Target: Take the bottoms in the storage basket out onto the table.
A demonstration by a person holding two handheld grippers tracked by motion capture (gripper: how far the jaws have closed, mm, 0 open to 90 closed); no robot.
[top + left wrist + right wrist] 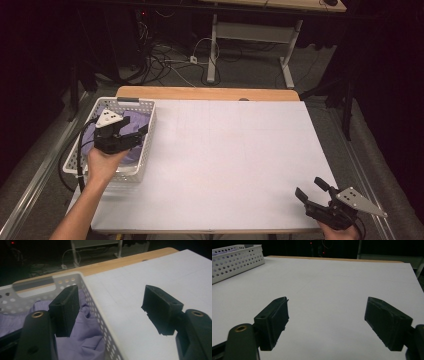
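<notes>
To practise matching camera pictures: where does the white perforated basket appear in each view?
High view: white perforated basket at the table's left edge, under the left gripper.
Left gripper view: left side, holding purple cloth.
Right gripper view: top-left corner.
Shared landmark: the table's wooden far edge.

room: dark | floor (250,70): grey, tangled cables (160,57) | furniture: white-legged desk (250,30) beyond wooden-edged table (207,93)
</notes>
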